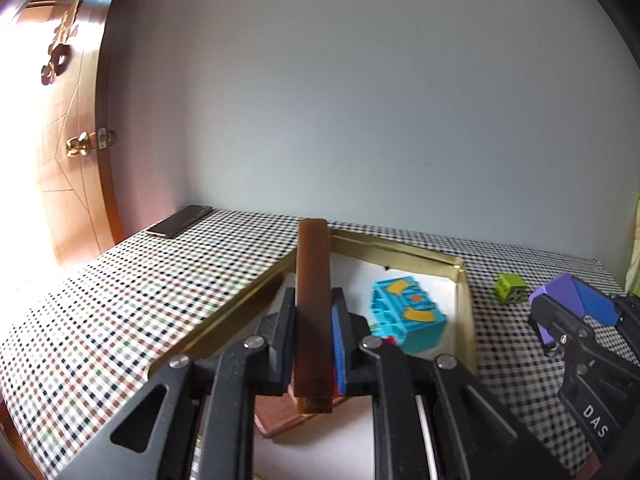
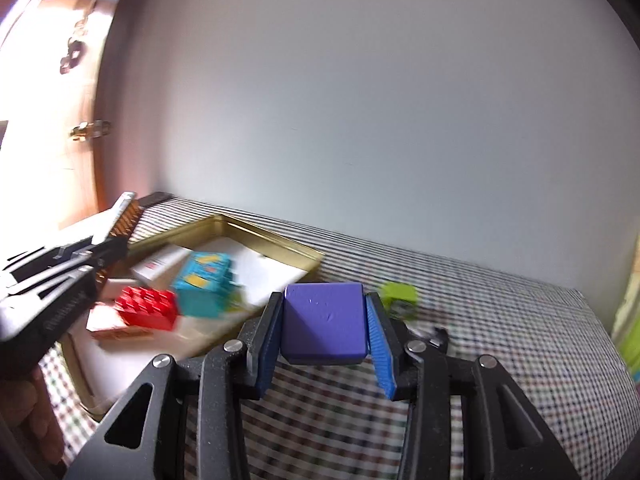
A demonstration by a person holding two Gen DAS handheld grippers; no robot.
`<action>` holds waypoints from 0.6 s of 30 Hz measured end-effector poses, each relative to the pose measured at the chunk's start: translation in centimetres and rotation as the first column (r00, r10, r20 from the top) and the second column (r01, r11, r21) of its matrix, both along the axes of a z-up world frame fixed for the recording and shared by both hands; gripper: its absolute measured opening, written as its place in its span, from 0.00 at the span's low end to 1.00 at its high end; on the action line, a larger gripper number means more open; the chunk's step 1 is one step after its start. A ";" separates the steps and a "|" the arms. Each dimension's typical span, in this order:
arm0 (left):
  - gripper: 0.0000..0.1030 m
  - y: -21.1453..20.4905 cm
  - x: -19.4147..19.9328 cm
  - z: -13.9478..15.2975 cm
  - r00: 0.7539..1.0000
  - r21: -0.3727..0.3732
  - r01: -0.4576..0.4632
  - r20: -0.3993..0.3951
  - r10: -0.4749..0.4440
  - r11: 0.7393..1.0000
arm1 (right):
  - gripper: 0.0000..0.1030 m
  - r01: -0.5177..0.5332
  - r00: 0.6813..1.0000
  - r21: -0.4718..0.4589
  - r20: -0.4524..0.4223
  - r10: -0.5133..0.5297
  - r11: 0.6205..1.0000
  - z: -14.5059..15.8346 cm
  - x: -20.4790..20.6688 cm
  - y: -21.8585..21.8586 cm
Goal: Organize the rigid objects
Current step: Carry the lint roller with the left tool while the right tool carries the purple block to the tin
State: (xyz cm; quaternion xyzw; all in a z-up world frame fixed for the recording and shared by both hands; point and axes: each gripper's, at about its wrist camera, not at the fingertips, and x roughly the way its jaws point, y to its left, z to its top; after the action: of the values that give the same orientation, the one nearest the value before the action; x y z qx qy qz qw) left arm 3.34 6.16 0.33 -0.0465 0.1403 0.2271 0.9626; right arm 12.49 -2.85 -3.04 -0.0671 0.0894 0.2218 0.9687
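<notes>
My left gripper (image 1: 313, 312) is shut on a long brown comb-like bar (image 1: 313, 280), held upright over the gold tray (image 1: 400, 250). My right gripper (image 2: 325, 320) is shut on a purple block (image 2: 324, 322), held above the checked tablecloth to the right of the tray (image 2: 276, 240). In the tray lie a turquoise toy block (image 1: 408, 320), a red studded brick (image 2: 150, 306), a white box (image 2: 160, 266) and a copper-coloured flat piece (image 1: 280, 420). A green cube (image 1: 510, 288) sits on the cloth right of the tray. The right gripper also shows in the left wrist view (image 1: 576, 308).
A dark flat case (image 1: 180, 221) lies at the table's far left corner. A grey wall runs behind the table. A wooden door with a brass handle (image 1: 86, 144) stands at the left. The checked cloth (image 2: 500, 320) stretches right of the tray.
</notes>
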 end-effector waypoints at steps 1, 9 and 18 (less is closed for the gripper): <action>0.13 0.5 0.0 0.0 1.000 -0.005 -0.006 -0.007 0.006 1.000 | 0.42 -0.017 1.000 -0.008 0.005 0.017 1.000 0.2 -0.1 0.8; 0.13 3.1 0.0 -0.3 0.999 -0.023 -0.031 -0.033 0.030 0.999 | 0.42 -0.136 0.991 -0.028 -0.010 0.136 0.990 0.9 0.0 5.6; 0.13 4.8 1.0 -0.5 0.997 -0.024 -0.042 -0.066 0.041 0.999 | 0.42 -0.195 0.980 -0.065 -0.041 0.192 0.979 0.4 0.5 8.5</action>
State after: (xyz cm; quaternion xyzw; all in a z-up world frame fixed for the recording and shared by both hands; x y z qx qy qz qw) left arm 4.35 10.94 -0.22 -0.0543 0.1734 0.2466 0.9519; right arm 13.01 5.68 -2.60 -0.1050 0.1070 0.3129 0.9379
